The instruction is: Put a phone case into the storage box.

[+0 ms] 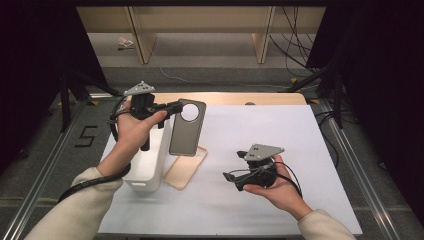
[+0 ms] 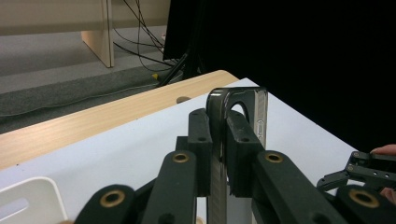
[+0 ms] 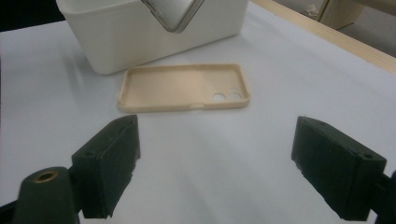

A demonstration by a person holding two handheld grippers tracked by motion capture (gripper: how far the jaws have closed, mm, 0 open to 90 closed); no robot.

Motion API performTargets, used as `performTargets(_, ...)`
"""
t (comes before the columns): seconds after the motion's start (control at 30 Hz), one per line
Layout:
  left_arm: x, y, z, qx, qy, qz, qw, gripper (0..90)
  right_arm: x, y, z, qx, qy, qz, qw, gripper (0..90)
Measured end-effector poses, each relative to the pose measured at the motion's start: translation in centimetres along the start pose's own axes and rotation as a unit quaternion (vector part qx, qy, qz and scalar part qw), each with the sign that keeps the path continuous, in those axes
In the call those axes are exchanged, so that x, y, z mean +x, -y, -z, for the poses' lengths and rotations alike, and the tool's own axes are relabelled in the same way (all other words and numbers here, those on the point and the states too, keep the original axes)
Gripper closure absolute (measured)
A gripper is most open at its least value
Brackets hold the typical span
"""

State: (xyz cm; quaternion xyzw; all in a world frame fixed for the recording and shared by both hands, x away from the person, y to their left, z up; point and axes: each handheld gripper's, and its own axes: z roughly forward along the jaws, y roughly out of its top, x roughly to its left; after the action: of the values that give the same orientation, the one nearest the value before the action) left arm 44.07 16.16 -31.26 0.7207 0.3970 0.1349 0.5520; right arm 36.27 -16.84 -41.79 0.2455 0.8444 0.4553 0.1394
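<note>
The dark phone [image 1: 187, 128] hangs upright above the table [image 1: 260, 200], pinched near its top edge by the left gripper [image 1: 176, 107], whose fingers [image 2: 239, 140] press flat on both faces just below the round camera ring. Its lower end hovers over the beige case [image 1: 185, 168], which lies open side up on the white table, touching the side of the white box [image 1: 150, 165]. The right gripper [image 3: 215, 158] rests low near the table to the right, well apart from the case, its fingers [image 3: 109, 165] spread wide with nothing between them.

The step in hand looks like seating the phone in the case. To do it well, I judge the phone should be tipped flat, its camera ring lined up over the case's two round cut-outs, and one end lowered in first; the open right gripper could pin the case so that it does not slide against the box.

In the right gripper view the phone is cut off to a bare corner at the top. In the left gripper view the fingers cover most of the phone, and its lower end is out of frame. Which face of the phone turns toward the case is hard to make out.
</note>
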Motion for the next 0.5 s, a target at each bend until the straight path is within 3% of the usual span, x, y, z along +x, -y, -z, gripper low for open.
performTargets(0.5, 1.1, -0.4, 1.5, -0.014, -0.011, -0.003, 0.9998, 82.0, -0.3, 0.1, 0.1, -0.007, 0.006, -0.014, 0.9999, 16.5)
